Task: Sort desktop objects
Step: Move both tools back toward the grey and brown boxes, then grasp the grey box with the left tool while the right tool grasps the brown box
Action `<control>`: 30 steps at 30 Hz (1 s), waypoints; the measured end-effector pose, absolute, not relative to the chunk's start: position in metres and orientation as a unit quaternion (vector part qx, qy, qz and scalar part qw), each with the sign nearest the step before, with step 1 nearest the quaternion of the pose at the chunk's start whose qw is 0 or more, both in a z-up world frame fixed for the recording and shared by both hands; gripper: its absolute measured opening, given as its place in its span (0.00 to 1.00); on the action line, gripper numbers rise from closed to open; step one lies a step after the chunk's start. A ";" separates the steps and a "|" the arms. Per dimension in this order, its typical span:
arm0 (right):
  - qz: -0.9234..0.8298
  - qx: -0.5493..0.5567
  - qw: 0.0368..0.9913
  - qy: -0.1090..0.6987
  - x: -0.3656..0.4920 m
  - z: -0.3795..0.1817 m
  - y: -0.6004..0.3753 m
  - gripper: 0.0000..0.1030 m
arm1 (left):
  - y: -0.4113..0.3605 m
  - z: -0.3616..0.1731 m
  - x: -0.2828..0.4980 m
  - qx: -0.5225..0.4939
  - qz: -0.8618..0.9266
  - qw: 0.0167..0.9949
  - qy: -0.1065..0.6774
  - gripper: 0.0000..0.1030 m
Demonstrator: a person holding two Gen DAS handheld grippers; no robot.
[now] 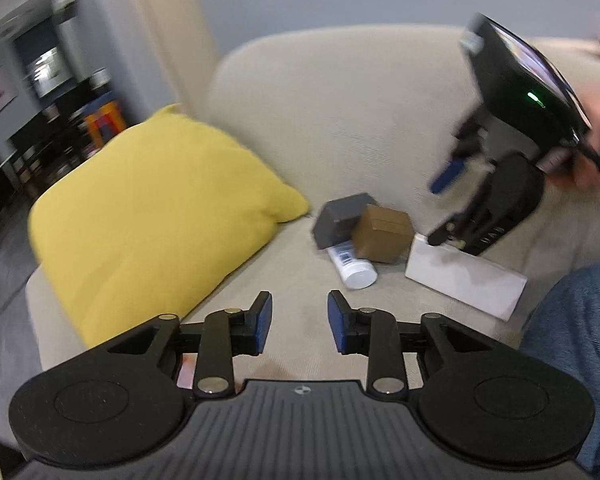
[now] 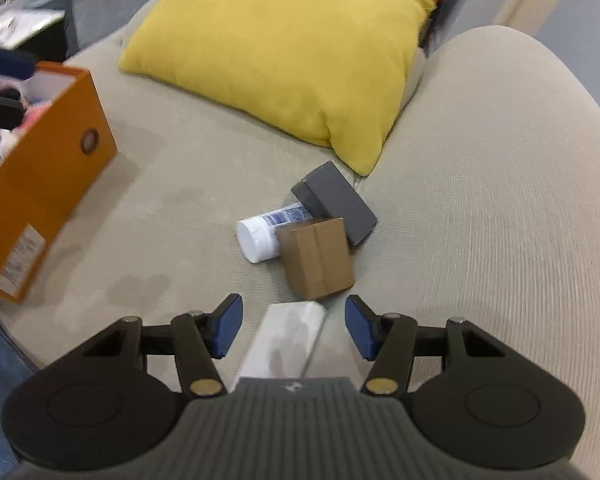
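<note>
Seen from the right wrist, left to right: orange box [image 2: 40, 184] on the sofa [image 2: 480, 200], white bottle [image 2: 260, 236], brown box [image 2: 320, 260], grey box [image 2: 336, 204]. Right hand-held gripper [image 2: 294, 328] half open around white box [image 2: 288, 340], pads apart from it (not gripped). Left hand-held gripper [image 1: 300, 324] half open, empty. Risk: closing off-centre, pushing the white box into the brown box.

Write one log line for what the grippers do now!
left gripper: open, empty | right gripper: open over white box | orange bin: waiting
</note>
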State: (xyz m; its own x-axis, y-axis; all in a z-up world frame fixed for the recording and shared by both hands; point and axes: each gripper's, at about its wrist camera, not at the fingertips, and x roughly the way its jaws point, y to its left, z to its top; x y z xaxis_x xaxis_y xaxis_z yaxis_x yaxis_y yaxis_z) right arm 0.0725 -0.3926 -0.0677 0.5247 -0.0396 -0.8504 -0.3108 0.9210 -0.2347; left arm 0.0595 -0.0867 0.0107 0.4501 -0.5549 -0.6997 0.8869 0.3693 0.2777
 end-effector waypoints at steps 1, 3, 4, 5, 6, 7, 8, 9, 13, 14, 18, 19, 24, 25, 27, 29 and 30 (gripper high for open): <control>0.086 -0.189 0.849 0.486 0.079 -0.069 -0.394 0.58 | -0.098 0.007 0.062 0.338 -0.465 0.779 0.251 0.39; 0.102 -0.200 0.837 0.498 0.094 -0.073 -0.397 0.58 | -0.119 -0.001 0.066 0.362 -0.478 0.764 0.240 0.50; 0.108 -0.204 0.832 0.504 0.101 -0.076 -0.398 0.59 | -0.130 -0.006 0.069 0.374 -0.485 0.755 0.232 0.50; 0.112 -0.207 0.828 0.509 0.107 -0.077 -0.399 0.59 | -0.141 -0.012 0.072 0.387 -0.491 0.747 0.228 0.51; 0.116 -0.208 0.824 0.514 0.113 -0.079 -0.401 0.60 | -0.151 -0.017 0.076 0.399 -0.493 0.739 0.227 0.51; 0.120 -0.208 0.821 0.518 0.119 -0.082 -0.403 0.61 | -0.160 -0.023 0.079 0.408 -0.496 0.733 0.226 0.52; 0.124 -0.208 0.816 0.524 0.126 -0.085 -0.405 0.61 | -0.168 -0.028 0.084 0.416 -0.500 0.726 0.225 0.53; 0.126 -0.208 0.814 0.528 0.130 -0.088 -0.406 0.61 | -0.176 -0.033 0.088 0.422 -0.506 0.719 0.223 0.54; 0.148 -0.203 0.801 0.544 0.144 -0.096 -0.406 0.63 | -0.206 -0.056 0.109 0.439 -0.531 0.691 0.218 0.56; 0.151 -0.208 0.798 0.545 0.147 -0.098 -0.405 0.64 | -0.212 -0.062 0.114 0.445 -0.538 0.683 0.213 0.57; 0.165 -0.204 0.792 0.551 0.158 -0.104 -0.407 0.64 | -0.232 -0.084 0.129 0.475 -0.560 0.650 0.193 0.60; 0.166 -0.200 0.793 0.552 0.160 -0.105 -0.408 0.64 | -0.235 -0.090 0.133 0.485 -0.566 0.640 0.185 0.60; 0.172 -0.195 0.787 0.559 0.168 -0.109 -0.408 0.62 | -0.249 -0.112 0.149 0.511 -0.589 0.604 0.166 0.60; 0.172 -0.199 0.785 0.561 0.170 -0.111 -0.407 0.61 | -0.252 -0.116 0.152 0.516 -0.591 0.598 0.162 0.60; 0.170 -0.197 0.782 0.567 0.173 -0.115 -0.406 0.56 | -0.254 -0.122 0.155 0.523 -0.600 0.587 0.148 0.60; 0.167 -0.191 0.783 0.568 0.176 -0.115 -0.408 0.52 | -0.256 -0.129 0.158 0.530 -0.605 0.578 0.141 0.60; 0.168 -0.187 0.783 0.569 0.177 -0.115 -0.408 0.51 | -0.258 -0.131 0.159 0.532 -0.608 0.573 0.140 0.60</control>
State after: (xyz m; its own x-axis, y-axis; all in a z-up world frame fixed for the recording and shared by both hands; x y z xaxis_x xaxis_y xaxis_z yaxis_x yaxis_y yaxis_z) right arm 0.1766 -0.4080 -0.1149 0.2959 0.0503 -0.9539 -0.4760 0.8736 -0.1015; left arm 0.1586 -0.2575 -0.1315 0.2227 -0.5479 -0.8063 0.8452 -0.3037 0.4398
